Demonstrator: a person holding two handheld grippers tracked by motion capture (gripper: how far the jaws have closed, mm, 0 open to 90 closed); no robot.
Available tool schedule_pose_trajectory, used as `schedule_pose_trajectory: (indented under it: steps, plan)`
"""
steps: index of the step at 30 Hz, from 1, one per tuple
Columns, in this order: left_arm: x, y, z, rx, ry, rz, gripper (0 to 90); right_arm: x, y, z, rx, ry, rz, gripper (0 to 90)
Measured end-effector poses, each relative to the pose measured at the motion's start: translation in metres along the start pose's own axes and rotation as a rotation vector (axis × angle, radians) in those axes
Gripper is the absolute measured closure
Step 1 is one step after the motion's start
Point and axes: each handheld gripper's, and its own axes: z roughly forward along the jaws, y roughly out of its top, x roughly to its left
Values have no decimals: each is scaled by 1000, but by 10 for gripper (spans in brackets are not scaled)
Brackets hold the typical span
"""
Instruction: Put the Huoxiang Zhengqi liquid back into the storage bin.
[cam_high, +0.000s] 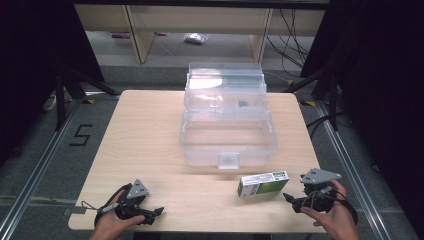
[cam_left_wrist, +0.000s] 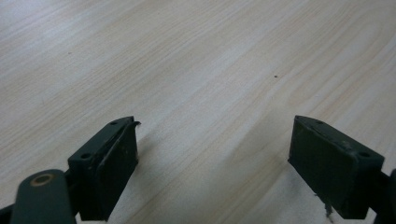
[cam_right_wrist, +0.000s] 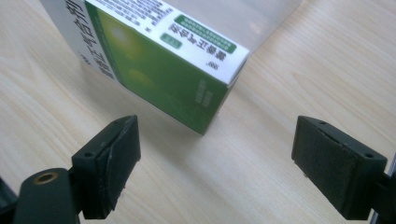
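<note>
A green and white carton (cam_high: 263, 183) lies flat on the wooden table (cam_high: 145, 135) near its front right. My right gripper (cam_high: 292, 199) sits just right of it, open, jaws aimed at the carton's end. From the right gripper view the carton (cam_right_wrist: 159, 60) lies a short way ahead of the wide-apart pads (cam_right_wrist: 114, 161), nothing between them. At the table's front left, my left gripper (cam_high: 156, 214) rests open. Its pads (cam_left_wrist: 112, 163) stand far apart over bare wood.
A clear plastic storage box (cam_high: 227, 135) with its lid raised stands in the middle of the table, a latch on its front wall. Behind the table are wooden furniture legs, cables and a floor marking. Dark curtains flank both sides.
</note>
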Motion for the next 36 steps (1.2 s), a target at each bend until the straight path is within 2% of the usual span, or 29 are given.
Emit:
schedule_pose_trajectory:
  steps: [4, 7, 9, 10, 13, 16, 18, 20, 22, 23, 25, 26, 27, 29, 31, 36]
  plan:
    - [0, 0, 0, -1, -3, -12, 150, -2, 6, -4, 8, -2, -33, 168]
    - [1, 0, 0, 2, -2, -2, 151, -3, 14, -9, 12, 8, -54, 168]
    - [0, 0, 0, -1, -2, -4, 150, 0, 17, -9, 5, 4, -41, 167]
    - [0, 0, 0, 1, -2, -2, 150, -2, 20, -11, 16, 9, -66, 165]
    - [0, 0, 0, 0, -4, -12, 150, -1, 27, -12, 14, 14, -81, 166]
    - [0, 0, 0, -1, -3, -3, 150, -1, 31, -12, 19, 20, -95, 166]
    - [0, 0, 0, -2, -2, -3, 150, 0, 40, -10, 30, 31, -131, 166]
    - [0, 0, 0, -2, -3, -2, 150, 4, 45, -9, 39, 45, -141, 168]
    - [0, 0, 0, -1, -5, -12, 150, 5, 52, -7, 53, 53, -190, 169]
    - [0, 0, 0, -1, -4, -10, 150, 7, 56, -6, 65, 58, -197, 171]
    - [0, 0, 0, -4, -10, -14, 150, 9, 62, -2, 60, 61, -236, 172]
    - [0, 0, 0, -1, -3, -1, 150, 11, 64, 0, 49, 67, -239, 174]
    - [0, 0, 0, -2, -3, -2, 150, 11, 68, 0, 72, 80, -262, 176]
    - [1, 0, 0, 7, -5, 0, 150, 13, 73, 3, 95, 113, -254, 176]
    - [1, 0, 0, 3, -4, 0, 151, 15, 75, 6, 95, 116, -254, 179]
    - [1, 0, 0, 3, -7, -2, 151, 20, 85, 19, 139, 138, -303, 187]
